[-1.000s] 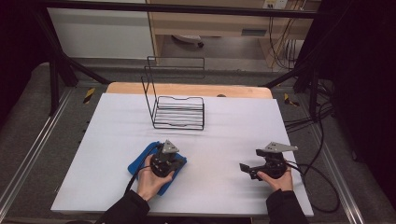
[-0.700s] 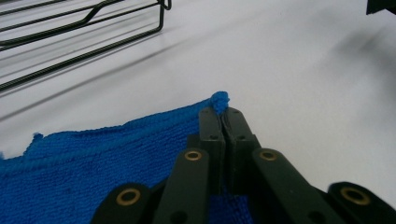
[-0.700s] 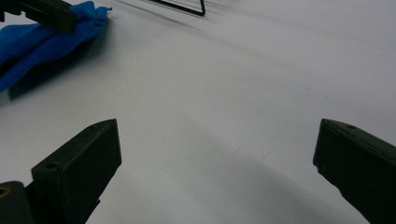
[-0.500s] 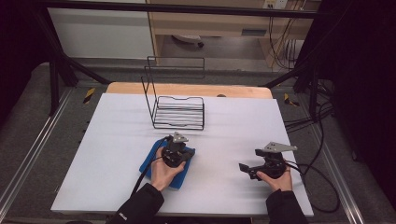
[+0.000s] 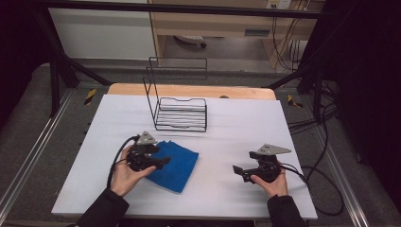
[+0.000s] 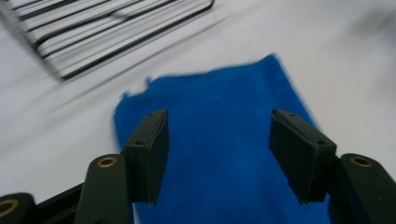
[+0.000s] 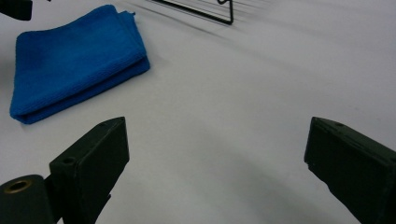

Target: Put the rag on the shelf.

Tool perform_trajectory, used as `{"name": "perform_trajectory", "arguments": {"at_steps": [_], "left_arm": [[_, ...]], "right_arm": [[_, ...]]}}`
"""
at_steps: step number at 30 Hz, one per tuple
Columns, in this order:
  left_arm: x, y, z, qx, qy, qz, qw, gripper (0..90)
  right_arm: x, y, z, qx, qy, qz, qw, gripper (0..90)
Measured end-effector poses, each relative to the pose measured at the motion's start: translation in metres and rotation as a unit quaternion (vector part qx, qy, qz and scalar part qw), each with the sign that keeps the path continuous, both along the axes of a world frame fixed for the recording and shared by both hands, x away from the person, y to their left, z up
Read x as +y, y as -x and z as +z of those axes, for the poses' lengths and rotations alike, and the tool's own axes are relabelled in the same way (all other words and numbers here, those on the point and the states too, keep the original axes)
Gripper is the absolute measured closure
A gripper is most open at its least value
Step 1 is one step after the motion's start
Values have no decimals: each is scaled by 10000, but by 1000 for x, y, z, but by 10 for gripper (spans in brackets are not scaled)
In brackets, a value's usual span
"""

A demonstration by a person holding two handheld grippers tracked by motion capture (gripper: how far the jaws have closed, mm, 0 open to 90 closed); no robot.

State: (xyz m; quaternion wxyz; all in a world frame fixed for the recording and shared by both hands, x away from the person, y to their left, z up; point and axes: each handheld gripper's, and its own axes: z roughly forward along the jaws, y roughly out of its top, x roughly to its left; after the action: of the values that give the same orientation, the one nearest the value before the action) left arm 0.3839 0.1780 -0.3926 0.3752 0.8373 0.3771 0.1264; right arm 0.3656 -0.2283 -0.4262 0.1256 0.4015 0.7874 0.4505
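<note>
Released since a second earlier, the folded blue microfibre cloth [image 5: 173, 165] lay diagonally on the desk [image 5: 236, 127]; the left gripper [image 6: 218, 156] had just spread its jaws above it, and the right gripper [image 7: 224, 172] gaped empty.

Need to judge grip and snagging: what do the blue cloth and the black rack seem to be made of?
Blue cloth: looks like soft microfibre or terry, matte; fuzzy nap and a thick folded edge show in the right gripper view. Black rack: thin bent wire, probably coated or painted metal; slim dark rods with rounded corners, finish hard to tell.
</note>
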Motion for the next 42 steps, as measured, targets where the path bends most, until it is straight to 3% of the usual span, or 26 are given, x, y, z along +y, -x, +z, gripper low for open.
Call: {"name": "perform_trajectory", "arguments": {"at_steps": [3, 6, 11, 12, 14, 16, 17, 23, 26, 35, 42], "left_arm": [[26, 10, -8, 105, -86, 141, 9998, 387], [52, 19, -23, 308, -81, 307, 9990, 452], [62, 23, -34, 529, 71, 301, 9981, 562], [63, 23, -36, 559, 80, 279, 9980, 562], [62, 23, -39, 644, 114, 239, 9976, 649], [62, 24, -42, 728, 150, 201, 9970, 681], [63, 24, -43, 756, 174, 195, 9968, 745], [62, 28, -50, 907, 135, 200, 9956, 829], [61, 28, -50, 920, 149, 232, 9954, 852], [60, 29, -50, 851, 131, 230, 9960, 857], [60, 30, -50, 802, 87, 225, 9965, 859]], "right_arm": [[10, 2, 1, 7, 26, 63, 10000, 79], [34, 6, 3, 43, 50, 184, 9998, 93], [71, 10, 5, 117, 116, 480, 9987, 141], [71, 10, 5, 117, 116, 480, 9987, 141], [95, 15, 5, 180, 90, 721, 9972, 198], [103, 17, 4, 183, 100, 822, 9964, 222], [118, 22, 3, 148, 96, 1001, 9948, 287], [148, 32, -2, 279, 190, 1270, 9913, 395], [163, 36, -9, 403, 179, 1193, 9919, 462], [176, 39, -20, 600, 238, 743, 9951, 459], [182, 40, -27, 720, 323, 728, 9942, 451]]}}
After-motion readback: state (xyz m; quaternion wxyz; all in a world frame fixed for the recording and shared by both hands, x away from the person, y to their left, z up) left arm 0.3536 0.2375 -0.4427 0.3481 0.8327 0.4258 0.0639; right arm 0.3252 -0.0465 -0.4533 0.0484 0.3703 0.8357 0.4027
